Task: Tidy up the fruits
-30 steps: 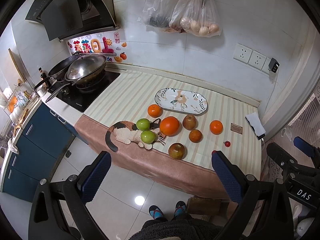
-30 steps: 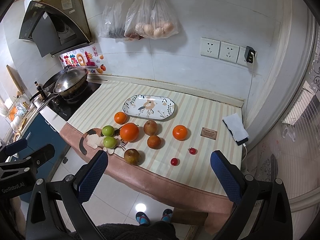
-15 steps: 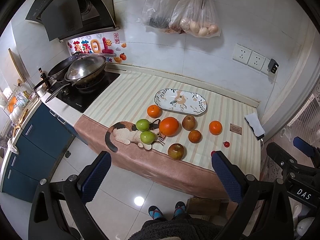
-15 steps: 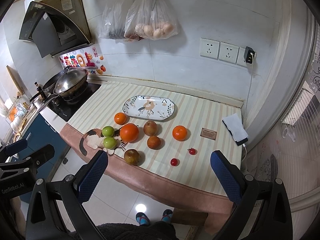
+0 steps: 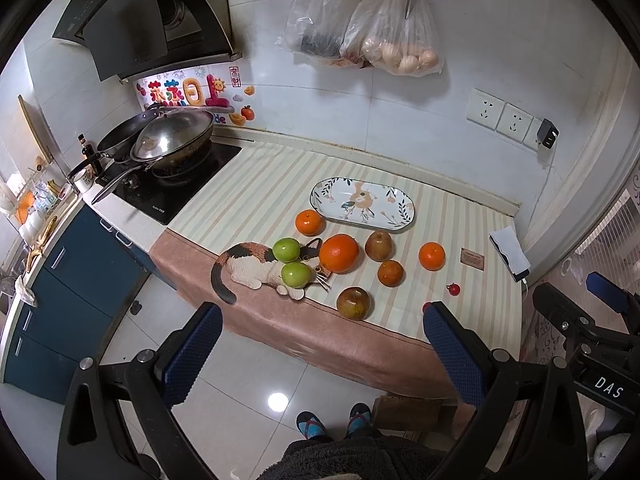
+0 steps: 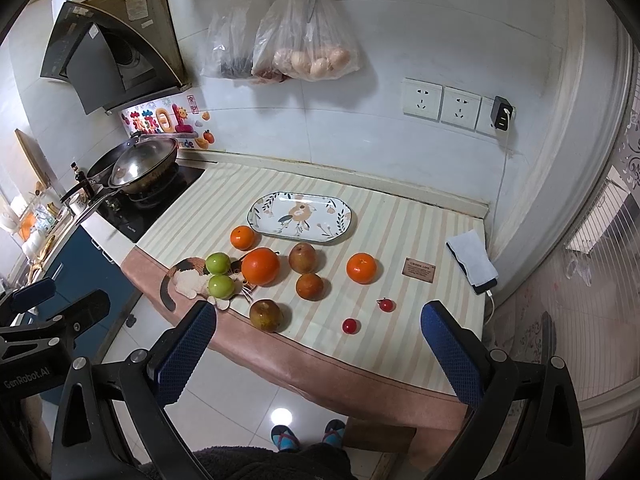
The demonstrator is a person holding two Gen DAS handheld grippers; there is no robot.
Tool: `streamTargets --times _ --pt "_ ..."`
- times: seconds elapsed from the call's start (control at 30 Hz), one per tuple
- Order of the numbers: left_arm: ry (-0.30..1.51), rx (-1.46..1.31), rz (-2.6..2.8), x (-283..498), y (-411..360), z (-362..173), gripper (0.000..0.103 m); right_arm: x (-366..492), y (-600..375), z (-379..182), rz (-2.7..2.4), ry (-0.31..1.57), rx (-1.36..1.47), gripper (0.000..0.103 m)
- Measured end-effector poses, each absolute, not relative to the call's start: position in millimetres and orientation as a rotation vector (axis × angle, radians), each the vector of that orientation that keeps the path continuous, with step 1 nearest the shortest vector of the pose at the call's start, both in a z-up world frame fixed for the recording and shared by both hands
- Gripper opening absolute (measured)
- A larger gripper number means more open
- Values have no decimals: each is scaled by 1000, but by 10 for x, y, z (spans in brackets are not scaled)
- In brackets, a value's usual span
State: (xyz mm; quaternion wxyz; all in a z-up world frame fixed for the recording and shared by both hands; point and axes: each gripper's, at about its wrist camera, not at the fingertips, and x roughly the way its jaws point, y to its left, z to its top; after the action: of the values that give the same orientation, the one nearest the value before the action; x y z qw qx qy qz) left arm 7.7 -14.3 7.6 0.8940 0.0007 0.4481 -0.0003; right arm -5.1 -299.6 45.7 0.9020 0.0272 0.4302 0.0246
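Both held high, out past the counter's front edge, above the tiled floor. Left gripper: jaws wide apart, nothing between them. Right gripper: jaws likewise wide apart and empty, well clear of every fruit.

On the striped cloth covering the counter: an oval patterned plate toward the back edge, nothing on it. Just in front of the plate's left end, a small orange. Nearer the front, a large orange, with a brownish pear just beside it on the right and a dark orange fruit in front of that pear. Further right, apart from the cluster, another orange. At the front edge, a brown-green apple. Two green apples, one behind the other, lying on the cat picture at the front-left corner of the cloth, close to the large orange. Two small red fruits near the front edge toward the right, apart from each other.

At the right edge, a phone under a folded cloth; beside it a small brown label. Past the left edge, a wok on the hob. Feet in blue sandals on the floor below.
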Motion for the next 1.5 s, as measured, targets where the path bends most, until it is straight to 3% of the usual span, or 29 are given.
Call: streamTargets --times 0.33,0.77,1.07,1.3,1.4,1.5 --pt "956 38 122 529 -161 -259 103 468 -3032 197 44 946 101 103" --pt "1162 278 183 1801 -111 -1391 103 1876 -2843 -1471 185 1255 233 103" --pt "1288 438 108 2383 -107 -2053 103 2146 -2278 -2591 211 1469 345 102" --pt "1355 489 -50 2706 8 -2394 103 2158 -1835 -3292 129 1602 462 93" --pt "1369 484 -124 2826 33 -2431 102 2119 -1604 -3488 89 1629 467 73" --pt "1376 486 -219 2946 -44 -2456 102 2051 -1466 -3495 24 1586 463 72"
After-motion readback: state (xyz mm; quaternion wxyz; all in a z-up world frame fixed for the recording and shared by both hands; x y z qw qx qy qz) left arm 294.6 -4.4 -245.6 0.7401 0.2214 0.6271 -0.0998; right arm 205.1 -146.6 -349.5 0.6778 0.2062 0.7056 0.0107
